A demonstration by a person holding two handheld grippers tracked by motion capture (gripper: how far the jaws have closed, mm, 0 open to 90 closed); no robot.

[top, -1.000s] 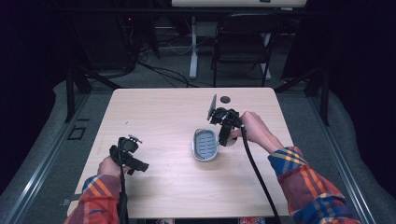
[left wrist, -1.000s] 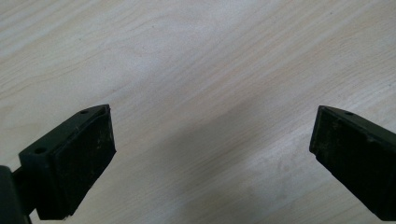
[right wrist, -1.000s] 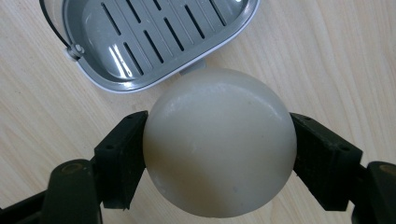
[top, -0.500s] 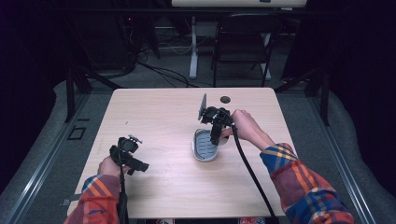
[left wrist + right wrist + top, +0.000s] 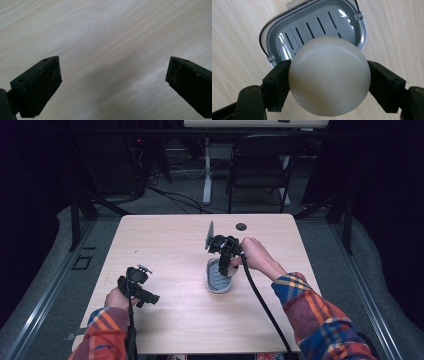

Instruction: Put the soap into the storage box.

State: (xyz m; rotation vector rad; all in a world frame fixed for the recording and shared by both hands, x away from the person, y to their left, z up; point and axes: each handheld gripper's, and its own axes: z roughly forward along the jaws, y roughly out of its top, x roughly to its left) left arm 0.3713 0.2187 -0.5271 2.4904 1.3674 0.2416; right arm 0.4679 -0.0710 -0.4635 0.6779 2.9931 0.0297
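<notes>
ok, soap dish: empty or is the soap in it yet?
Empty. The soap dish shows bare slotted floor; the round soap is above it, clamped in the right gripper.

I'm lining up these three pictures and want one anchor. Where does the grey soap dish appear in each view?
High view: the soap dish lies right of the table's middle, just below the right hand-held gripper.
Right gripper view: upper middle, slotted inside facing up, partly behind the white soap held between the jaws.
Left gripper view: bare wood between open jaws, no dish.
Shared landmark: the pale wooden table.
</notes>
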